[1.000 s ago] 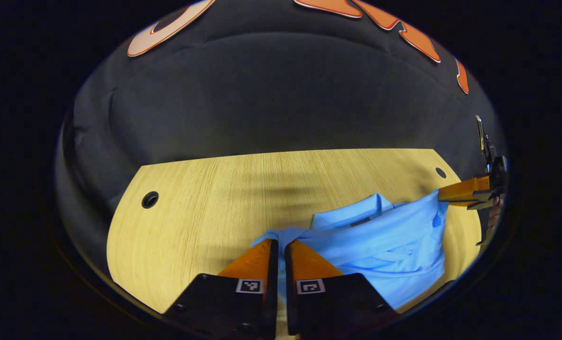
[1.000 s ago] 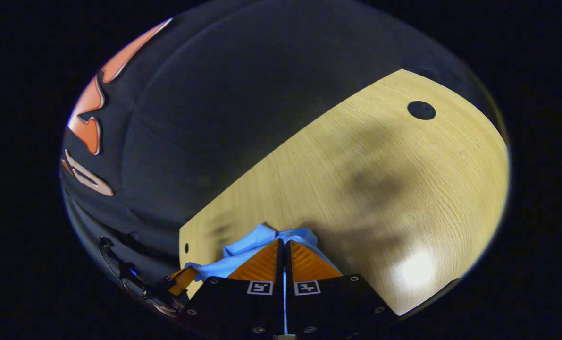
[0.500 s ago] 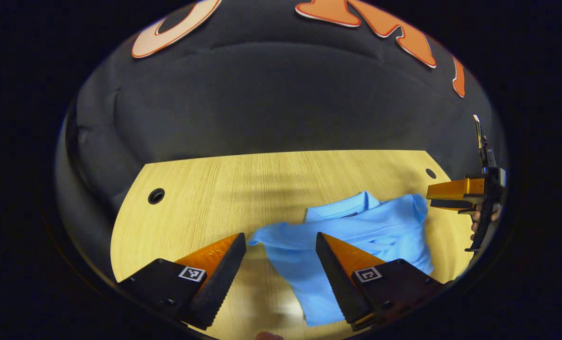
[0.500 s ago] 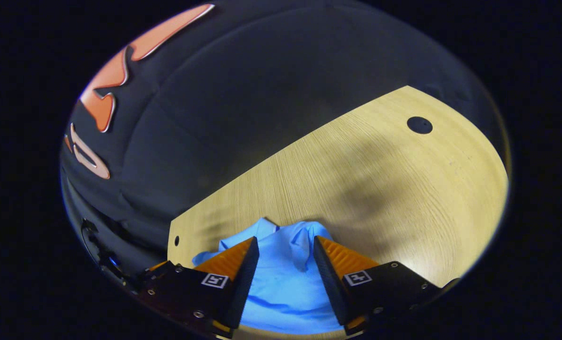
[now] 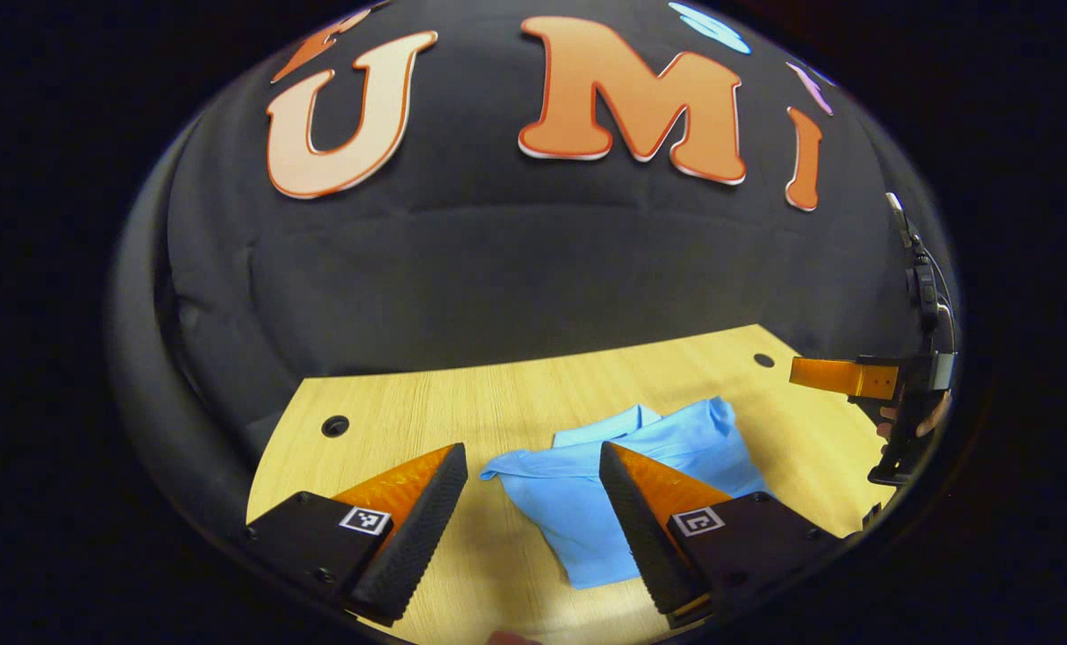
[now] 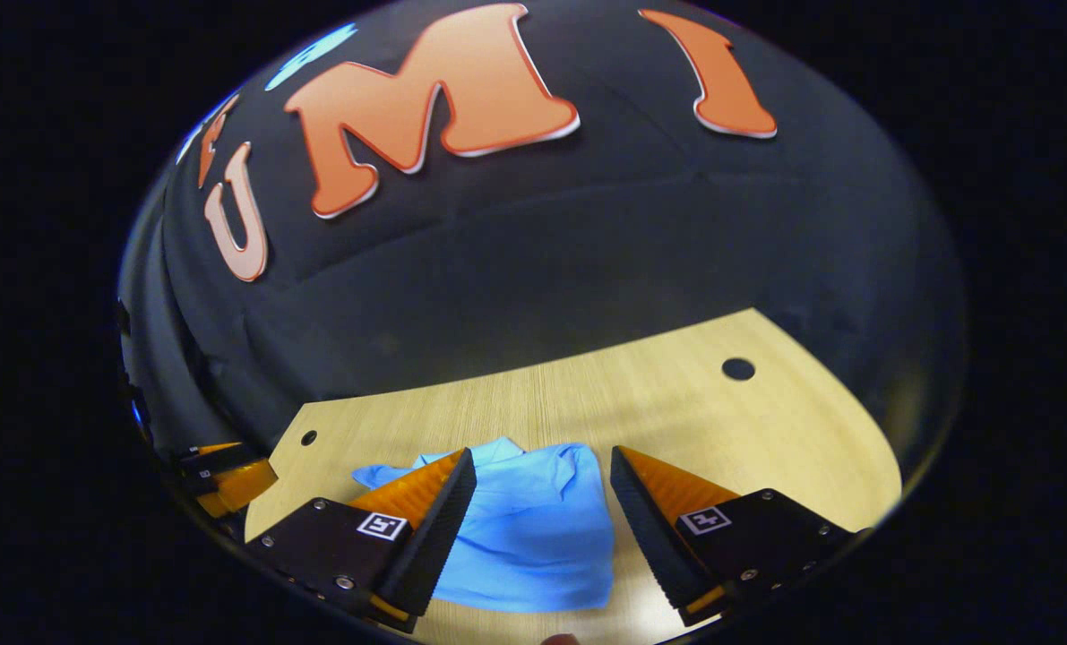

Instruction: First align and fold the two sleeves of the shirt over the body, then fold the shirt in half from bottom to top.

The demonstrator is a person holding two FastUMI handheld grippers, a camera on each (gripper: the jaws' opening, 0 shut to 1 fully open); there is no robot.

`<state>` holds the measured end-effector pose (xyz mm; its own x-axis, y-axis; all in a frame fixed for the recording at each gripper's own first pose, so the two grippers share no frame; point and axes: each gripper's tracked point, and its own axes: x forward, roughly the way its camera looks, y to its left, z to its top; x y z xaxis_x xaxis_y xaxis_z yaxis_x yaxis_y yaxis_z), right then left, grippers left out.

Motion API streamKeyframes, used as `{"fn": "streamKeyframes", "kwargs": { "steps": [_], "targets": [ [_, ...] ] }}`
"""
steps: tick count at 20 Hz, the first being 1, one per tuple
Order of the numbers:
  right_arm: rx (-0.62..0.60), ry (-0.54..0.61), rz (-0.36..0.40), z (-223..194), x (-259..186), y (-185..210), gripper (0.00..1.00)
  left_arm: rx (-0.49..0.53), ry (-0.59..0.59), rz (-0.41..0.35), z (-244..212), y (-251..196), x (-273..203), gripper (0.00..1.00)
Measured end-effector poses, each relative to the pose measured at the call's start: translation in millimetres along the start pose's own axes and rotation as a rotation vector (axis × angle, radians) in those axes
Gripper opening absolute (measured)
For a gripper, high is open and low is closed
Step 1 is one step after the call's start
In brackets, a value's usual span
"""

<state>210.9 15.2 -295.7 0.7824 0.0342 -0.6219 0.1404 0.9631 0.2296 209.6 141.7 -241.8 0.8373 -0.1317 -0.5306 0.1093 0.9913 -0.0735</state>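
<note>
The light blue shirt (image 5: pixel 587 488) lies folded in a compact bundle on the wooden table (image 5: pixel 461 403), collar toward the far edge. In the left gripper view, my left gripper (image 5: pixel 533 461) hangs open above and short of the shirt's left part, holding nothing. The right gripper (image 5: pixel 824 374) shows at the right edge with a hand behind it, lifted off the table. In the right gripper view, the shirt (image 6: pixel 533 528) lies flat between and beyond the spread fingers of my right gripper (image 6: pixel 542 466), which is open and holds nothing. The left gripper (image 6: pixel 228 475) shows at the far left.
The table has round cable holes (image 5: pixel 335 425) (image 5: pixel 763 360) (image 6: pixel 737 368) near its far corners. The black cloth wall (image 5: pixel 533 260) rises right behind the table's far edge. Bare wood (image 6: pixel 766 430) lies right of the shirt.
One second ago both grippers were shut on the shirt's edge. They opened, let the cloth drop onto the fold, and have since risen and drawn back from it.
</note>
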Motion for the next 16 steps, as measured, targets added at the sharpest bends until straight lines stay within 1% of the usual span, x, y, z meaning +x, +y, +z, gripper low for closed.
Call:
{"fn": "streamKeyframes", "kwargs": {
  "steps": [4, 5, 7, 9, 11, 13, 14, 16],
  "targets": [
    [-0.051, -0.106, -0.029, 14.7, -55.5, 1.1, 0.96, 0.017, -0.128, -0.028, 29.2, -7.5, -52.1, 0.98],
    [-0.064, -0.131, -0.042, 16.8, -68.3, 0.6, 0.96, 0.015, -0.159, -0.034, 33.2, -8.8, -65.8, 1.0],
    [-0.098, -0.201, -0.061, 22.1, -91.6, -0.4, 0.97, 0.012, -0.219, -0.049, 38.2, -11.0, -86.8, 0.98],
    [-0.14, -0.261, -0.073, 24.0, -114.0, 0.4, 0.97, 0.034, -0.26, -0.043, 42.1, -11.3, -104.9, 0.98],
    [-0.199, -0.31, -0.065, 20.9, -135.5, 9.9, 0.97, 0.051, -0.275, -0.039, 31.6, -22.9, -120.1, 0.98],
    [-0.247, -0.33, -0.053, 21.4, -152.8, 15.0, 0.97, 0.041, -0.297, -0.058, 29.9, -33.7, -133.5, 0.96],
    [-0.267, -0.342, -0.042, 22.4, -161.8, 17.1, 0.97, 0.043, -0.309, -0.053, 29.3, -37.9, -139.9, 0.98],
    [-0.294, -0.368, -0.012, 24.1, -173.3, 18.5, 0.97, 0.054, -0.343, -0.026, 29.2, -47.1, -160.3, 0.98]
  ]
}}
